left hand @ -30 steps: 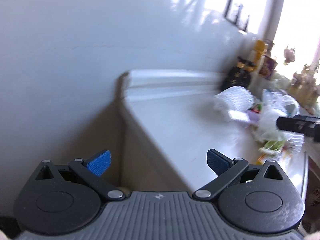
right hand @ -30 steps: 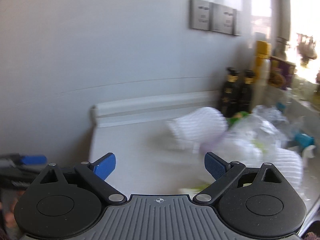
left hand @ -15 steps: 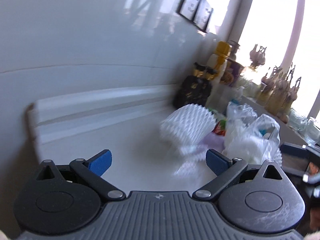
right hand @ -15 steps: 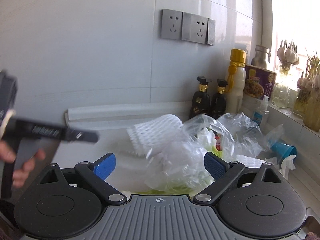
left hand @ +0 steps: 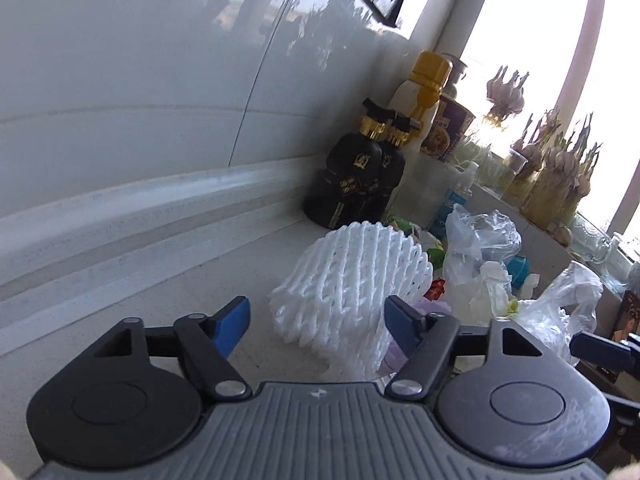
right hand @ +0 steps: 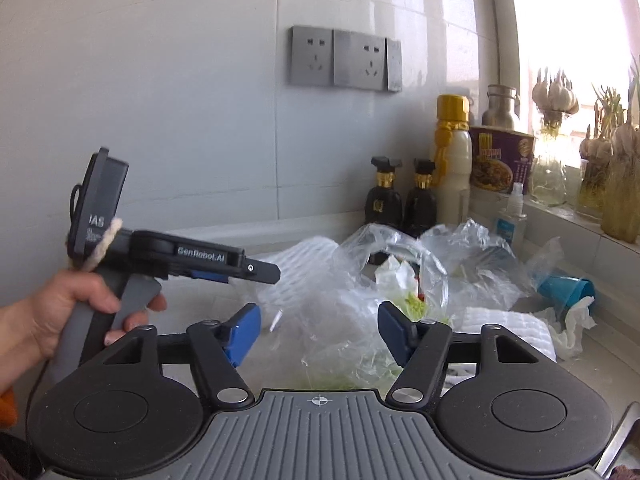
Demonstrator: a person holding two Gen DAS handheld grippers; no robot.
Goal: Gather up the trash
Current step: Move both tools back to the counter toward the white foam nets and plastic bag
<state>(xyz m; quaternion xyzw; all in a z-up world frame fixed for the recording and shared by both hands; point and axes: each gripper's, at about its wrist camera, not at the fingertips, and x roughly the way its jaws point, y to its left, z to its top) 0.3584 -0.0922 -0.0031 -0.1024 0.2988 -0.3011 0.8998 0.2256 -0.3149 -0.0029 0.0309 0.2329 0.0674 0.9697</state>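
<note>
- White foam fruit net [left hand: 352, 284], ribbed and cup-shaped: lies on the pale stone surface [left hand: 168, 292], ahead of the left gripper [left hand: 316, 322] and between its two blue-padded fingers [left hand: 232, 322]; its near edge sits by the right-hand pad, though contact cannot be confirmed from this angle.
- Left gripper: jaws roughly half open and closing, with the net between them.
- Crumpled clear plastic bag [right hand: 360, 308] holding green scraps: lies directly ahead of the right gripper [right hand: 318, 330], its bulk between the two pads without visibly touching either.
- Right gripper: jaws about half open and closing around the bag.
- Person's left hand [right hand: 60, 304]: wraps the grey handle of the left gripper, seen at left in the right wrist view.
- Two dark bottles with gold collars [right hand: 400, 204]: stand against the wall behind the trash pile.
- Blue plastic cup [right hand: 564, 290]: lies on its side at the right, beside white tissue [right hand: 572, 326].
</note>
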